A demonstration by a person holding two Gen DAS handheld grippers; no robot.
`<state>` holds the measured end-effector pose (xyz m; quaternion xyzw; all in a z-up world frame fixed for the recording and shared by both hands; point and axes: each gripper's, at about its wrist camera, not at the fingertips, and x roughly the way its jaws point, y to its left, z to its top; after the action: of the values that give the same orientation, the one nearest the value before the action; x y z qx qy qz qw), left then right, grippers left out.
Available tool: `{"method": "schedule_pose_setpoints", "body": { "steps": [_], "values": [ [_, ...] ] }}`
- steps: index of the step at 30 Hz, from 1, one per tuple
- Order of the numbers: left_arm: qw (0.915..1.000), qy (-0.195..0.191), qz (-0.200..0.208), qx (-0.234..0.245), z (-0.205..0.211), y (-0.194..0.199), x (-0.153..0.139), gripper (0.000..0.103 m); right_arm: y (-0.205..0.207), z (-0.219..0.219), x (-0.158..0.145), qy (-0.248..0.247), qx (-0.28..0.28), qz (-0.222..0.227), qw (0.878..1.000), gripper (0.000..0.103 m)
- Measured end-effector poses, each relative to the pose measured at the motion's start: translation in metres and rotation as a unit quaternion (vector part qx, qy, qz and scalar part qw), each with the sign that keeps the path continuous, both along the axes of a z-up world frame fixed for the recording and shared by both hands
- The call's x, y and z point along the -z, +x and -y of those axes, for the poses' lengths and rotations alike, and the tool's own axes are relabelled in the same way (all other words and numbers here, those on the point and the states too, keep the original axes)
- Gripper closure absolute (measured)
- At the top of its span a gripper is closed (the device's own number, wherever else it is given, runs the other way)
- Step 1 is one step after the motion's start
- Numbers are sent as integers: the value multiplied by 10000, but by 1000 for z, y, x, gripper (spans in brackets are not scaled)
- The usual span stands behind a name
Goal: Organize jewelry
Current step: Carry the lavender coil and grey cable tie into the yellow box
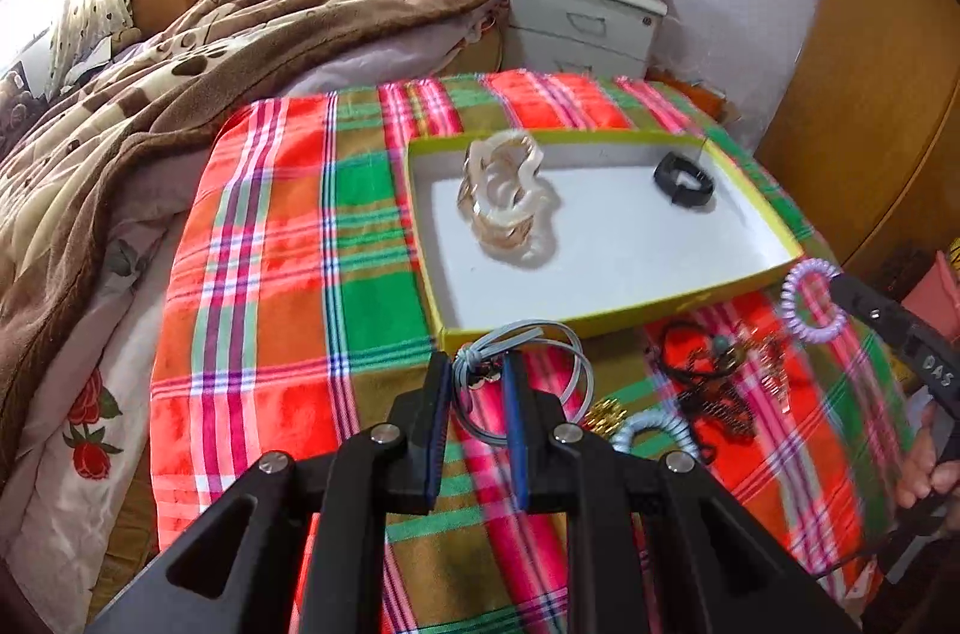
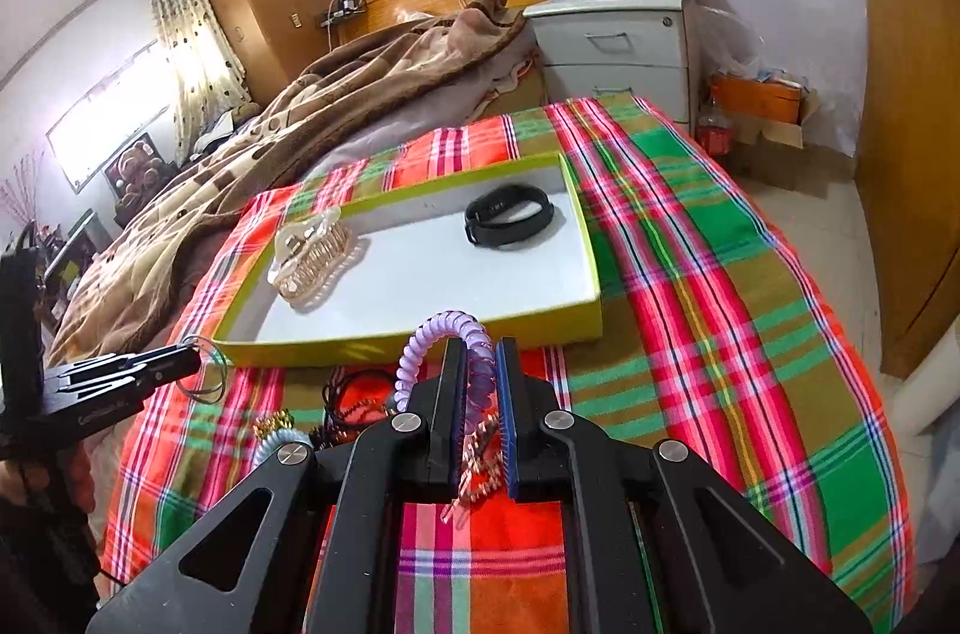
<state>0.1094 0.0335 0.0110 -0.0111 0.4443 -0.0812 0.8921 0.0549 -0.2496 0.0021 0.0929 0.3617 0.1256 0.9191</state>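
A shallow yellow-green box (image 1: 660, 315) (image 2: 420, 337) with a white floor lies on the plaid cloth. In it lie a beige hair claw (image 1: 510, 199) (image 2: 312, 259) and a black wristband (image 1: 684, 181) (image 2: 510, 215). My left gripper (image 1: 478, 371) (image 2: 195, 355) is shut on a grey cord bracelet (image 1: 540, 340) just short of the box's near wall. My right gripper (image 2: 480, 364) (image 1: 831, 283) is shut on a purple spiral hair tie (image 2: 444, 340) (image 1: 807, 301), held near the box's near right corner.
Loose pieces lie on the plaid cloth (image 1: 270, 274) before the box: a black cord necklace (image 1: 708, 376), a pale blue spiral tie (image 1: 651, 427), a gold clip (image 1: 606, 415), a pink comb clip (image 2: 477, 466). A brown blanket (image 1: 180, 82) is left, a grey nightstand (image 2: 618, 46) behind.
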Motion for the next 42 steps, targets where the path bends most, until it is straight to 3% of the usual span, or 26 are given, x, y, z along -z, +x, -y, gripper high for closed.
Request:
{"method": "schedule_pose_setpoints", "body": {
  "steps": [8,15,28,42],
  "values": [
    [9994,-162,240,185,12,18,-24,85,34,-10,-25,-124,-181,209,9995,93],
    [9988,-239,180,379,33,41,-22,85,76,-25,-30,-149,-431,136,9989,93],
    [9992,-164,-236,285,40,70,10,85,150,-59,1,-106,-957,-578,9937,93],
    [9985,-69,-515,149,31,77,33,85,181,-88,31,-332,-1236,-1050,9862,93]
  ]
}}
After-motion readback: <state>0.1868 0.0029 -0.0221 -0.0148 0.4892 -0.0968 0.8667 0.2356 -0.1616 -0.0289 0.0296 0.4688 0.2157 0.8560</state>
